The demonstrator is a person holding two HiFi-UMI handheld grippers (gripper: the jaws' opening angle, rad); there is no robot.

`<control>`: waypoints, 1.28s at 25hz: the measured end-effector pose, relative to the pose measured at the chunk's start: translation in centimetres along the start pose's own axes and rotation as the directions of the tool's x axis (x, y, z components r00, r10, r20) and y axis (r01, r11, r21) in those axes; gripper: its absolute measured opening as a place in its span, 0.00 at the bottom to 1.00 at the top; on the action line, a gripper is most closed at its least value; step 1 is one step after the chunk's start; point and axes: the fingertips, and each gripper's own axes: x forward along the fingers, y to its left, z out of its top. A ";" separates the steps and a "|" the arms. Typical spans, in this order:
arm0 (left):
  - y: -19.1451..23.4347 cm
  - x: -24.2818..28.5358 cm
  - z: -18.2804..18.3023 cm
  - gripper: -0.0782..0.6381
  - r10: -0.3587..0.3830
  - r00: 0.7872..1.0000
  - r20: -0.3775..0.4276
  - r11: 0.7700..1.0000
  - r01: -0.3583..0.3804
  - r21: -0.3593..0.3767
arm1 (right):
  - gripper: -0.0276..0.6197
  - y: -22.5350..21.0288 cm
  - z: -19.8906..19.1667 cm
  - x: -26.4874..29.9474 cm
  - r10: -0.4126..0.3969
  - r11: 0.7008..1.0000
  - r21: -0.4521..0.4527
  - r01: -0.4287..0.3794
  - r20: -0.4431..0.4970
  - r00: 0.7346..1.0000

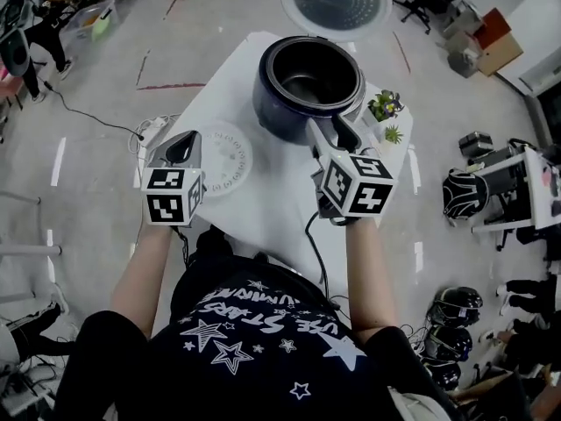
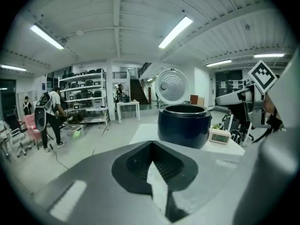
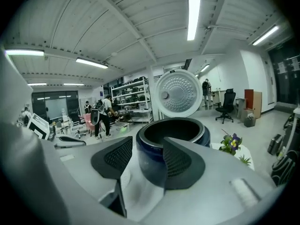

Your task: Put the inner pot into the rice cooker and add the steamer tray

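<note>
Head view: the tray [image 1: 223, 160] lies flat just right of the left gripper [image 1: 182, 140], left of the cooker [image 1: 267, 95]; the right gripper [image 1: 331, 132] is farther; left gripper view: jaws together, empty; right gripper view: jaws apart, framing the cooker, holding nothing.

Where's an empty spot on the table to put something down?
The bare white table in front of the rice cooker is free, between the steamer tray and the right claw. It is crowded on the right beside the cooker, where the small potted plants stand. The tray fills the left side.
</note>
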 end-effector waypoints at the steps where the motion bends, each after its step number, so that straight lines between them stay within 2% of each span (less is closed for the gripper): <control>1: 0.5 -0.5 -0.9 0.12 0.014 1.000 -0.012 1.000 -0.014 -0.008 | 0.40 0.7 -0.5 0.2 0.015 1.000 -0.003 -0.015 -0.012 1.000; 9: 3.2 -4.5 -6.2 0.13 0.123 0.987 -0.100 0.989 -0.131 -0.076 | 0.46 5.3 -4.6 1.5 0.146 0.989 -0.003 -0.148 -0.135 0.980; 15: 5.8 -4.8 -7.8 0.13 0.143 0.982 -0.126 0.982 -0.156 -0.103 | 0.48 9.6 -9.0 3.8 0.207 0.978 0.031 -0.206 -0.254 0.945; 20: 7.4 -4.5 -8.2 0.13 0.116 0.984 -0.136 0.987 -0.130 -0.098 | 0.48 10.8 -12.4 5.7 0.161 0.987 0.040 -0.157 -0.340 0.927; 32: 11.5 -0.7 -9.0 0.13 0.020 0.981 -0.195 0.996 -0.037 -0.081 | 0.47 10.3 -17.3 10.1 0.036 0.999 0.042 -0.017 -0.483 0.875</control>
